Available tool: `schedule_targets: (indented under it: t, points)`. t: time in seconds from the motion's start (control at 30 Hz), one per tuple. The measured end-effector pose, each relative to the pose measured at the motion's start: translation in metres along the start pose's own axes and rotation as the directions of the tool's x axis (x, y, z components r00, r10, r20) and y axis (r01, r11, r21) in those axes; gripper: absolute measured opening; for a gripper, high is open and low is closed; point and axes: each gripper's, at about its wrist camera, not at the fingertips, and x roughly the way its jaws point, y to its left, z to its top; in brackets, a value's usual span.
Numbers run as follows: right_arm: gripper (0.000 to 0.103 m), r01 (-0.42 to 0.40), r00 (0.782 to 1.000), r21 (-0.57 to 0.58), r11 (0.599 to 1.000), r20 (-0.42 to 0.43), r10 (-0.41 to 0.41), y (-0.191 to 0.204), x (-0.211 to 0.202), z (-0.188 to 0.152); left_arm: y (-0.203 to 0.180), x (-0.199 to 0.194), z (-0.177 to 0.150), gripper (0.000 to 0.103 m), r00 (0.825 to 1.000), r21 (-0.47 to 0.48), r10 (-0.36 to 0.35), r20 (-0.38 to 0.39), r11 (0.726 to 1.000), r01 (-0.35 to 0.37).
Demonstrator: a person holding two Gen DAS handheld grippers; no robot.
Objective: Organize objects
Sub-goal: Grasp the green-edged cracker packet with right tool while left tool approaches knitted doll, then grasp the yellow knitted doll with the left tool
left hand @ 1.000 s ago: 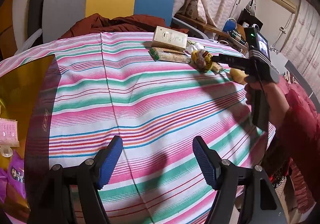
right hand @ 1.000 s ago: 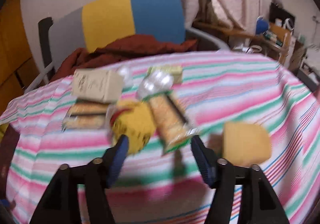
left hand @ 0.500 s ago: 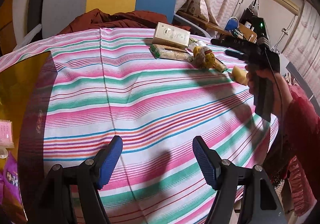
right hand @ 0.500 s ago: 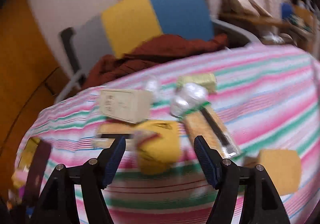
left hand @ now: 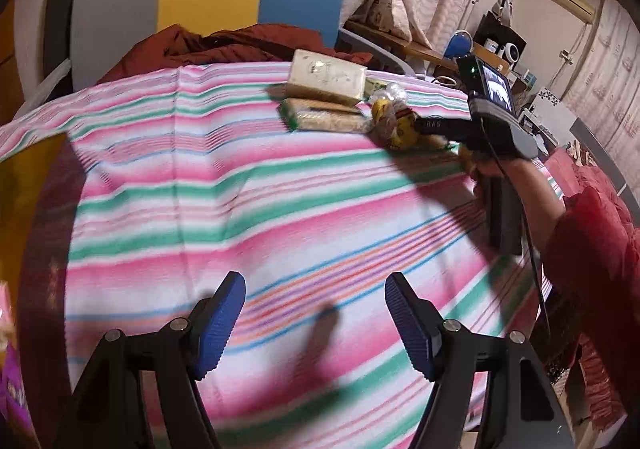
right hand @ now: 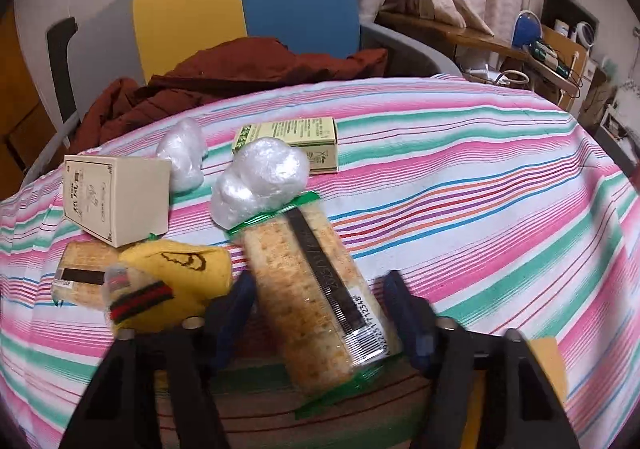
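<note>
A long cracker packet [right hand: 320, 285] lies on the striped tablecloth [right hand: 480, 177], its near end between the open jaws of my right gripper [right hand: 320, 309]. Left of it lies a yellow knitted toy [right hand: 172, 281], a second cracker packet [right hand: 84, 273] and a cream box [right hand: 116, 201]. Behind are a green box [right hand: 296, 141] and two crumpled plastic wads [right hand: 260, 177]. My left gripper [left hand: 316, 317] is open and empty over bare cloth, far from the pile [left hand: 332, 101]. The right gripper [left hand: 440, 127] also shows in the left wrist view.
A chair with grey, yellow and blue back [right hand: 248, 5] stands behind the table, a brown-red garment [right hand: 224, 77] draped on it. A yellow sponge-like block [right hand: 548, 361] sits behind my right finger. A cluttered desk [right hand: 540, 45] is at the far right.
My right gripper has moved down and forward, so its open jaws now straddle the long cracker packet. The left gripper has barely moved.
</note>
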Motion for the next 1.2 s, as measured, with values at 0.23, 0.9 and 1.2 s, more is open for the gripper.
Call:
schedule_targets:
  t: [0.23, 0.9, 1.2]
  points:
    - [0.045, 0.076, 0.993, -0.002, 0.997, 0.086, -0.076, 0.01, -0.028, -0.024, -0.027, 0.036, 0.045, 0.075, 0.999, 0.016, -0.023, 0.028, 1.0, 0.023]
    - [0.045, 0.124, 0.983, 0.124, 0.985, 0.119, -0.138, -0.004, -0.033, -0.037, -0.058, 0.17, 0.143, 0.075, 0.98, -0.174, -0.193, -0.053, 0.968, 0.181]
    - [0.045, 0.116, 0.982, 0.121, 0.986, 0.135, -0.132, -0.005, -0.033, -0.039, -0.053, 0.156, 0.118, 0.039, 0.972, -0.066, -0.236, 0.024, 0.969, 0.237]
